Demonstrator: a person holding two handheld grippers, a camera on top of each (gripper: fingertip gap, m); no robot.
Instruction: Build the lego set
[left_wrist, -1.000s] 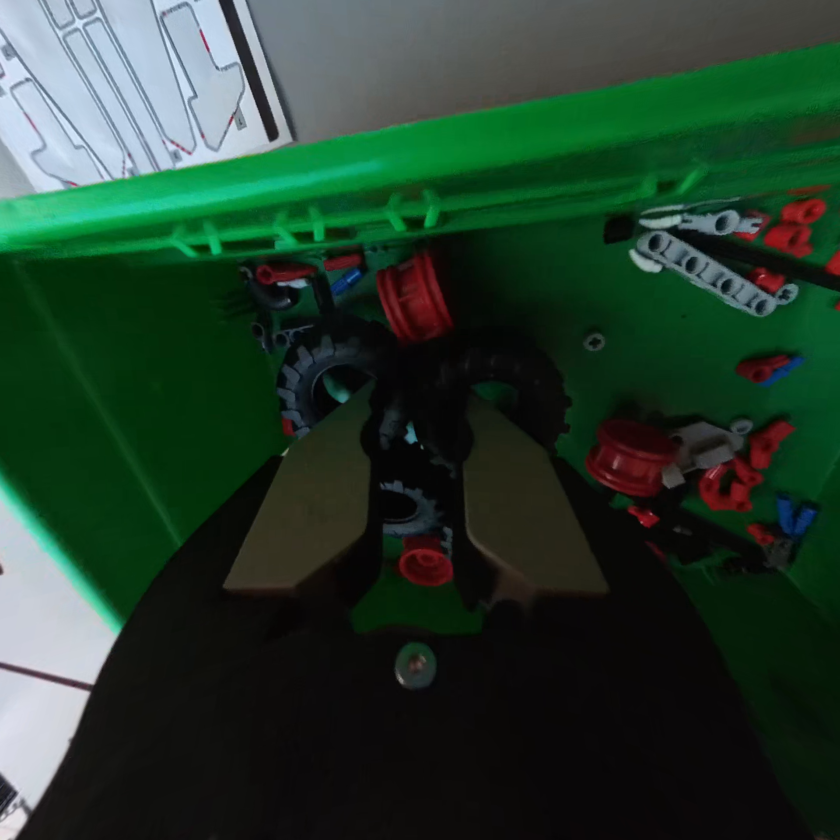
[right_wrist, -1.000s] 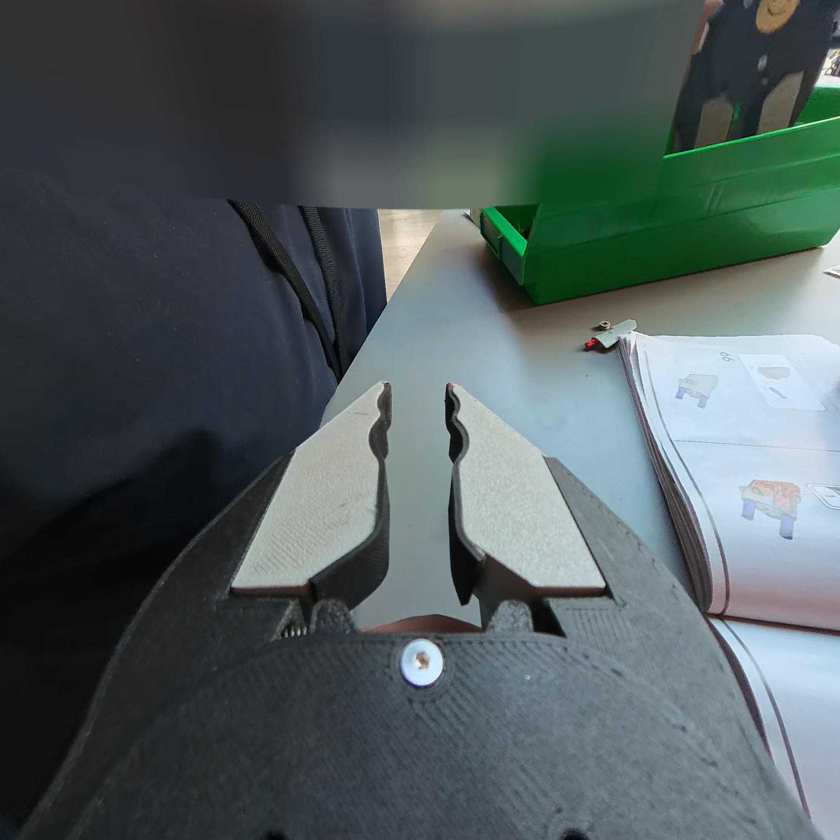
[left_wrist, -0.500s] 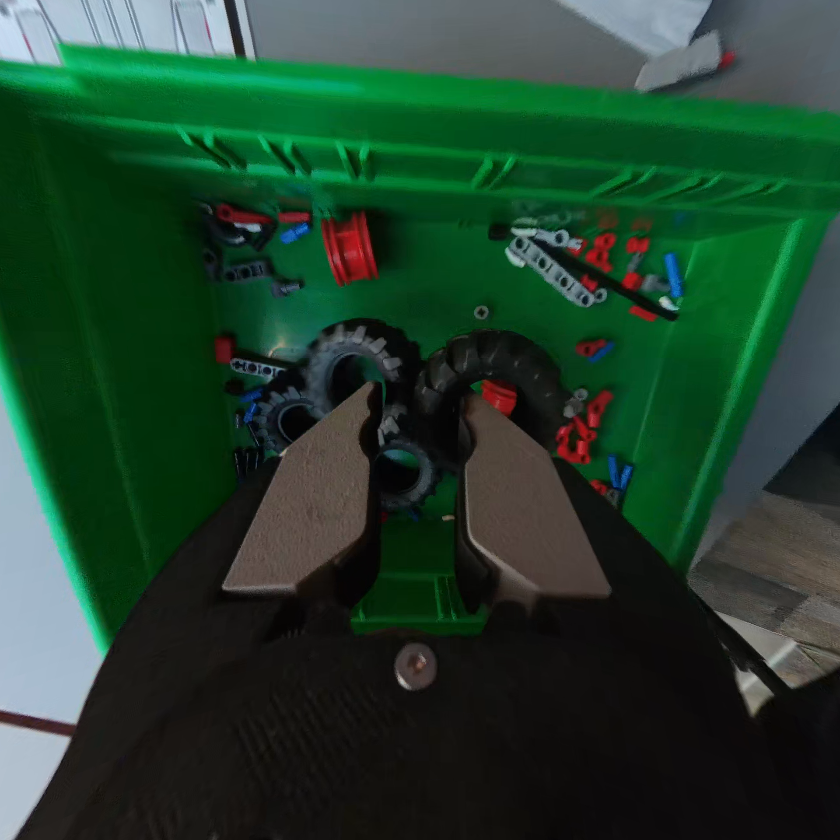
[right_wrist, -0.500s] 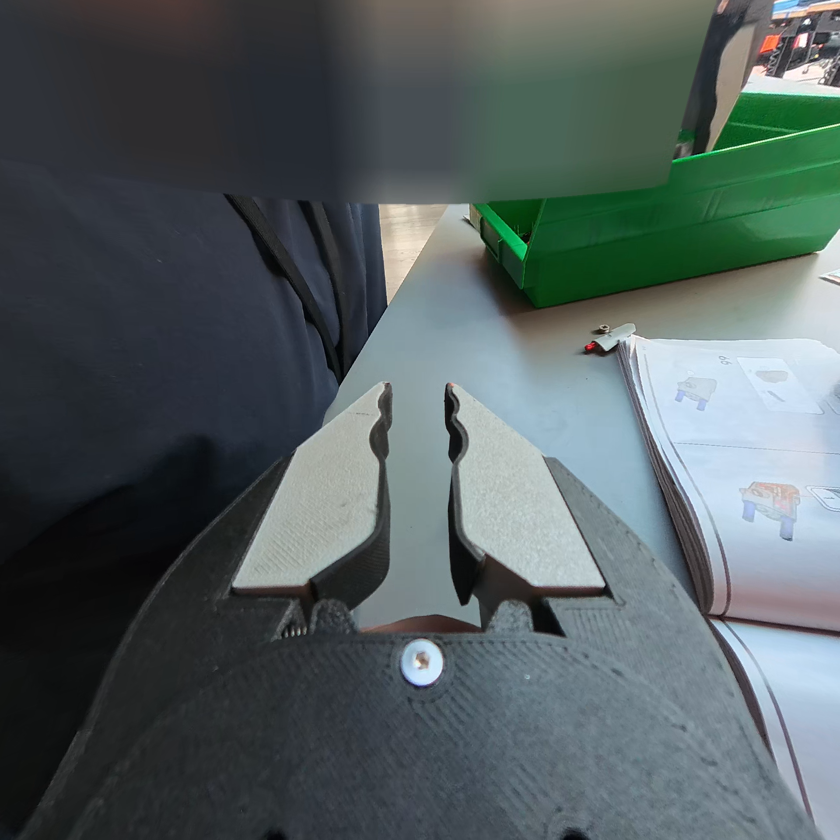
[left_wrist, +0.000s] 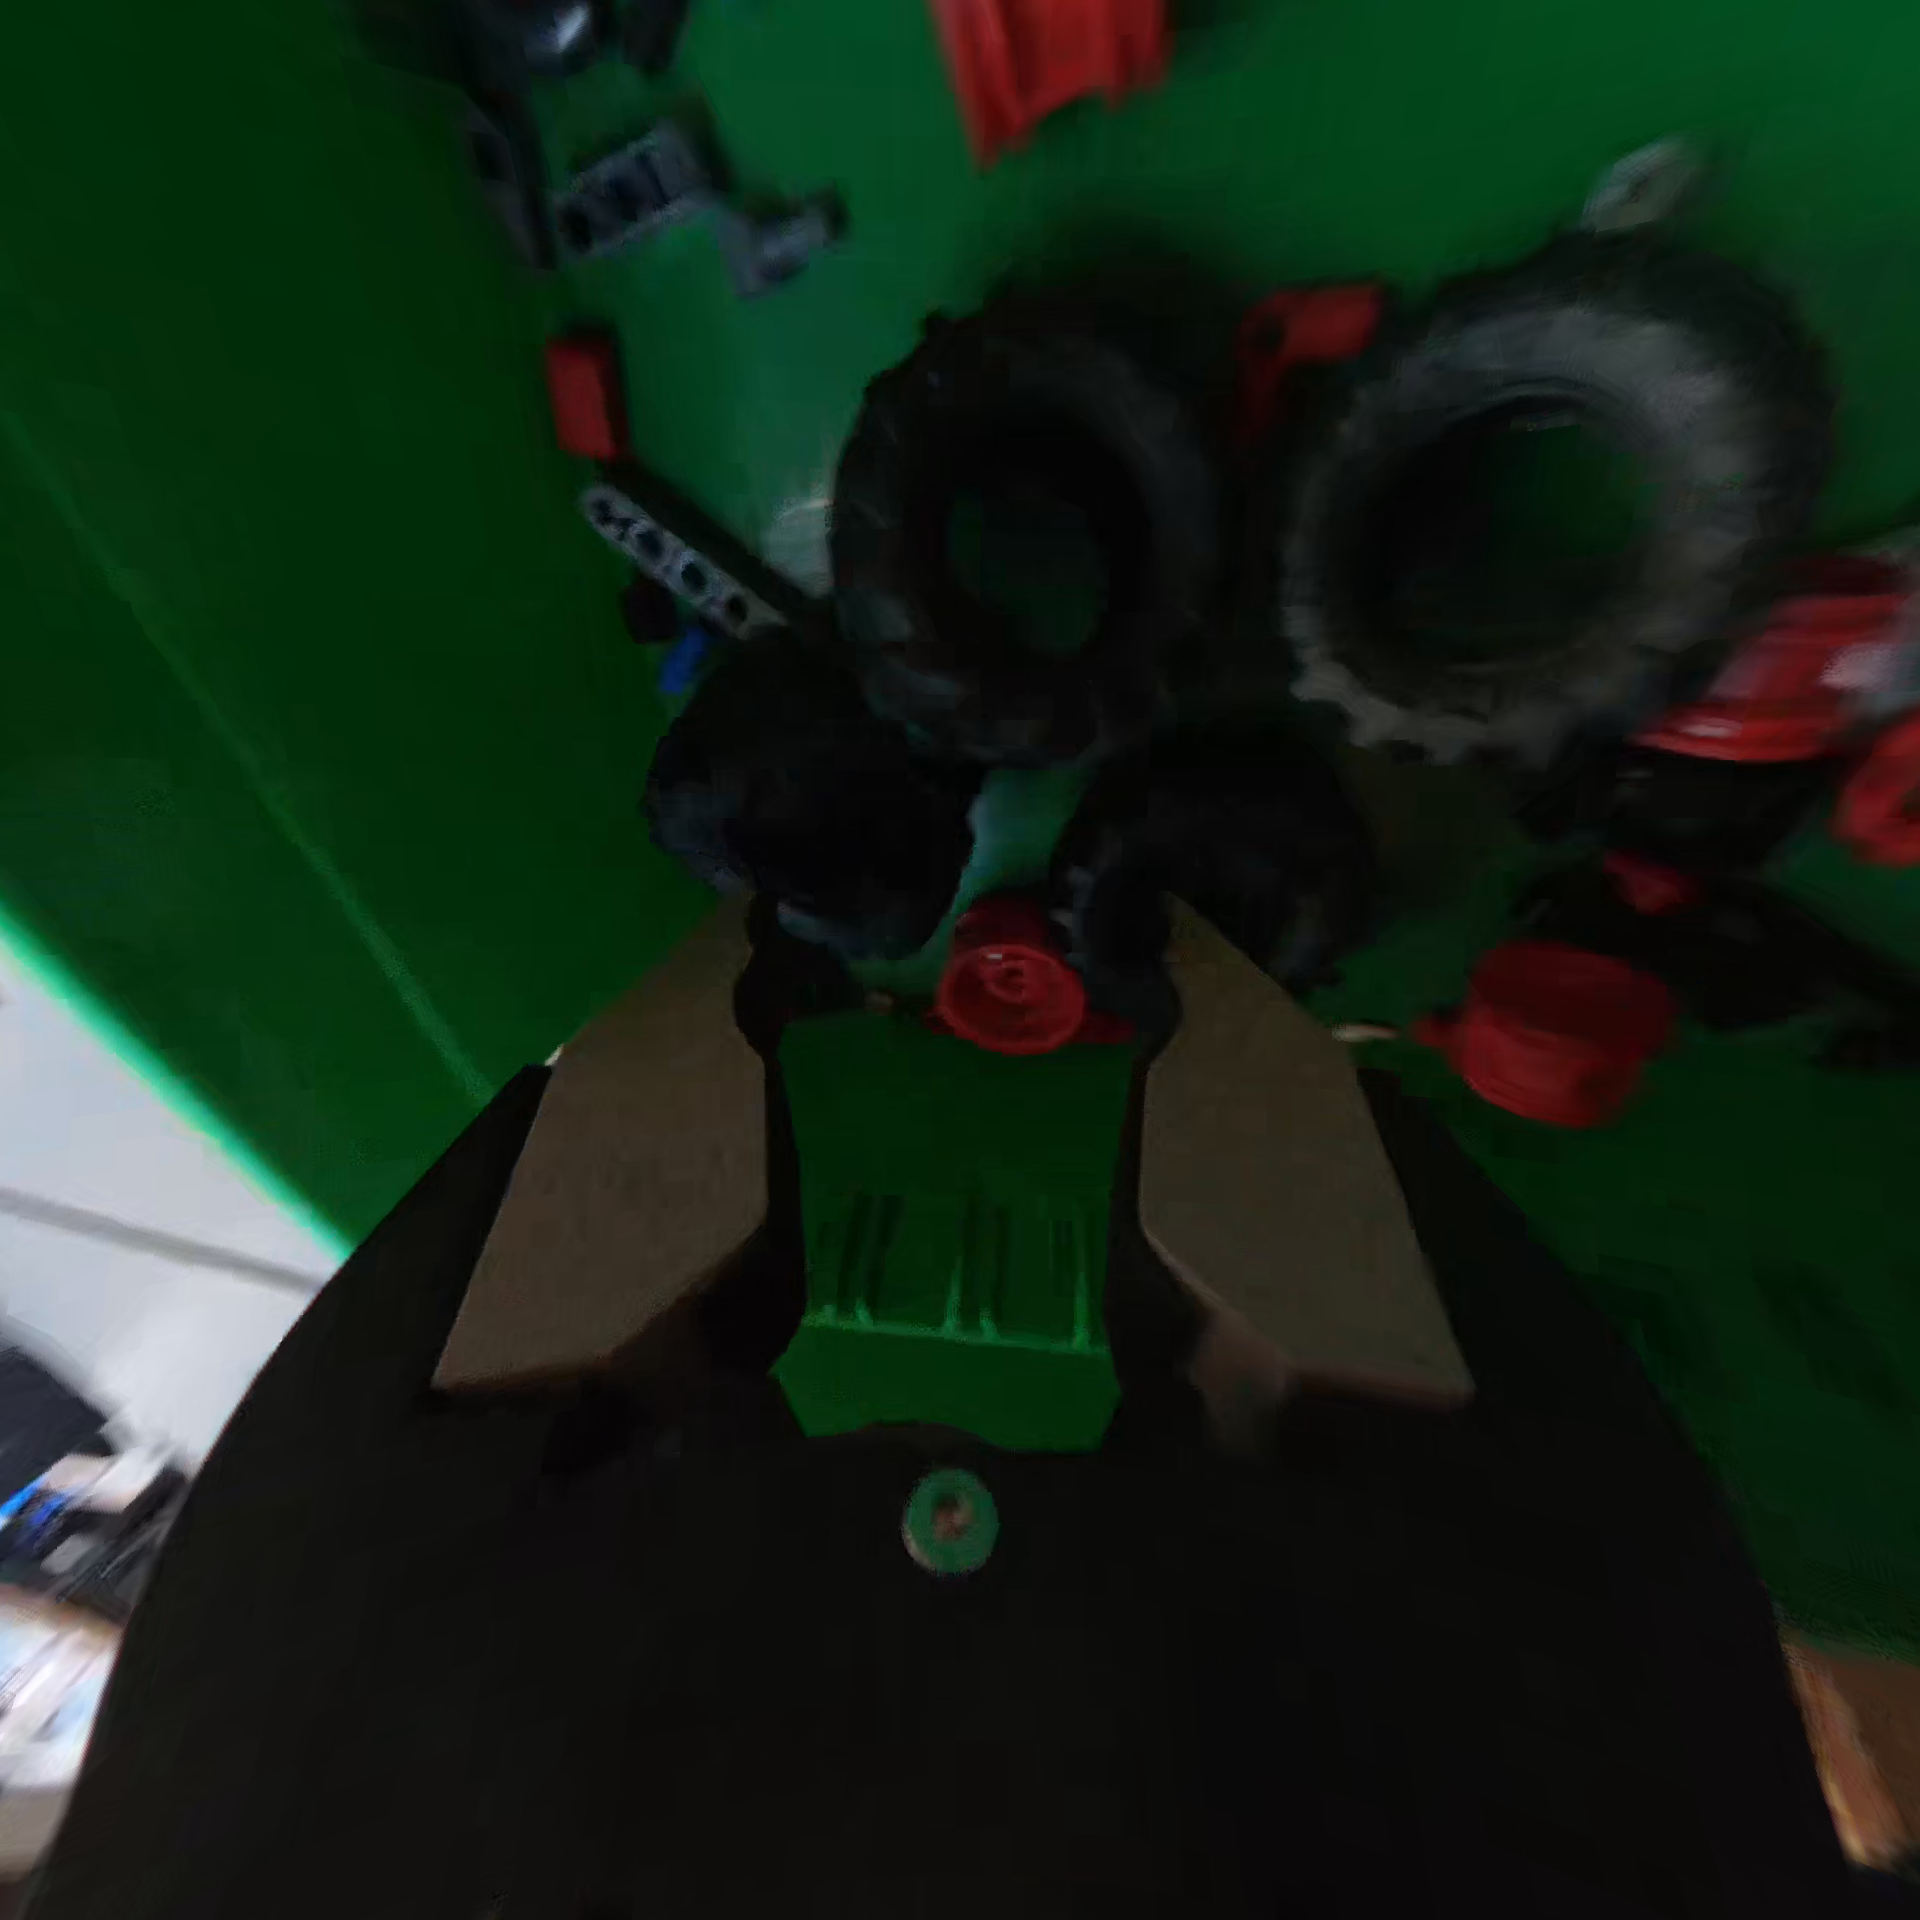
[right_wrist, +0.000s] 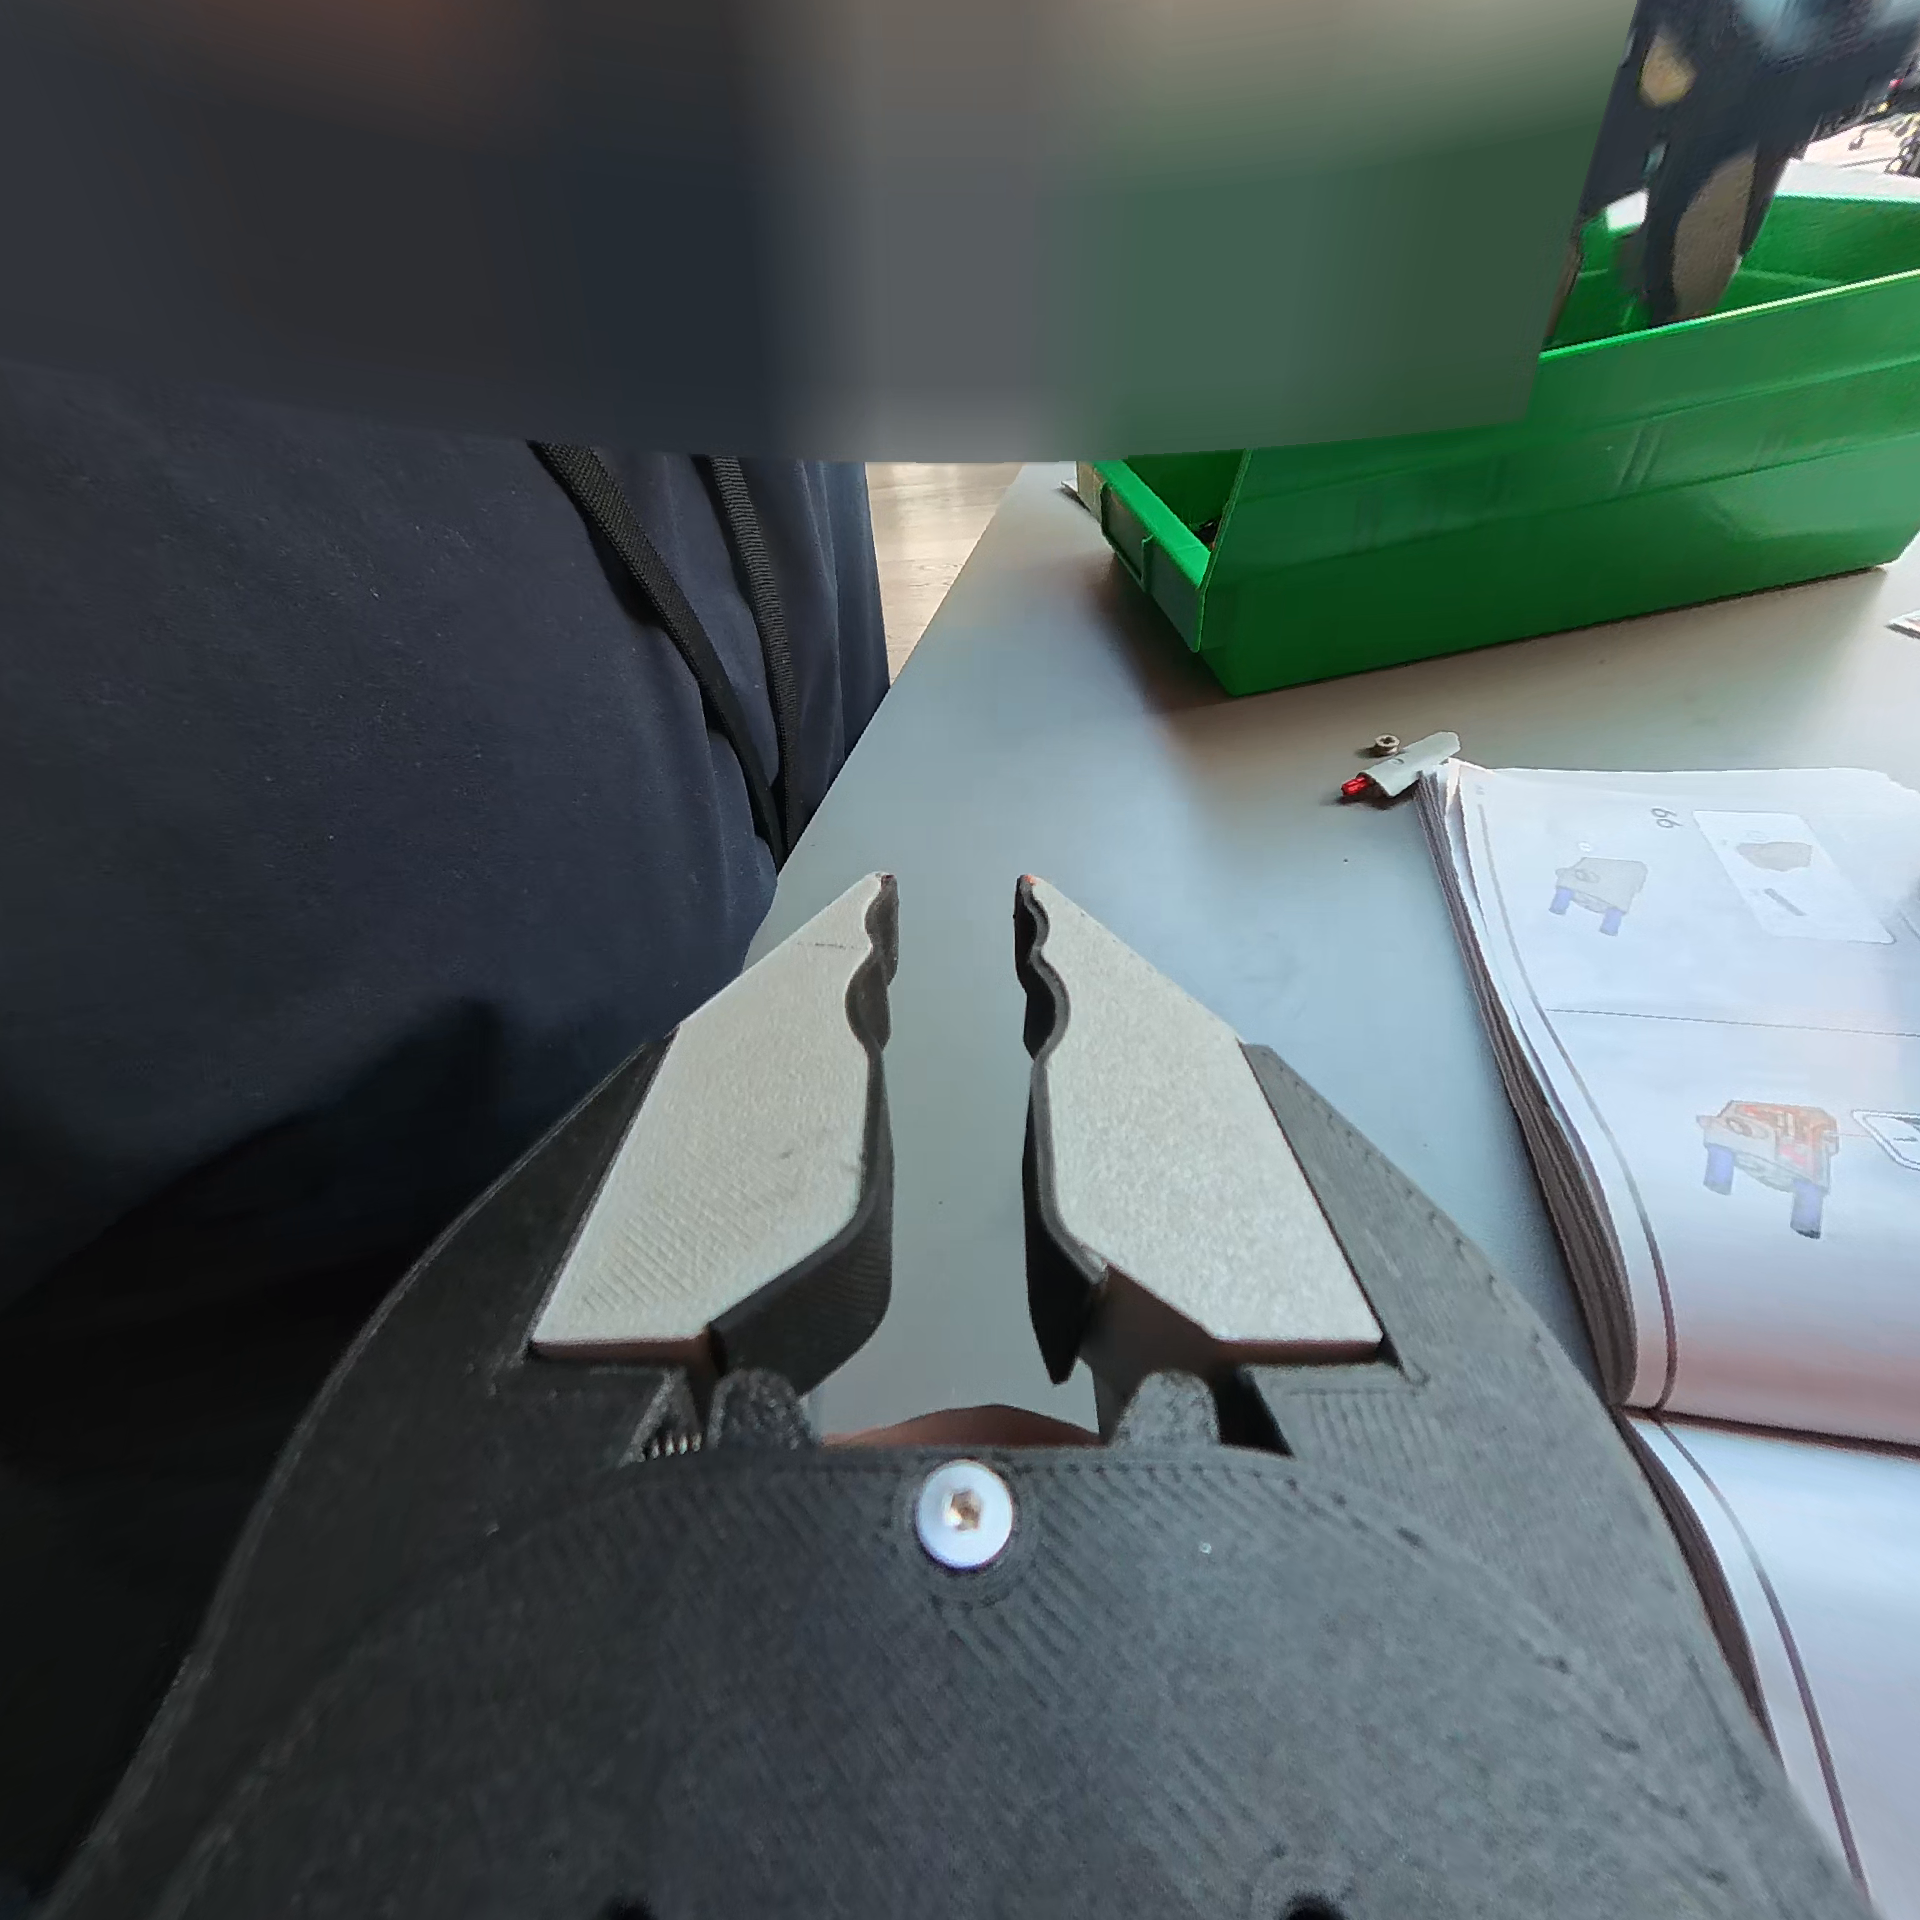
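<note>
Inside the green bin, the left gripper gapes wide around a small red hub; crowding black tyres could get snagged instead.

Open instruction booklet on table: printed page number in top corner of facing page, small, seen upside down; rest of page drawings only. Green bin and Lego pieces: no legible writing, left wrist view blurred.
</note>
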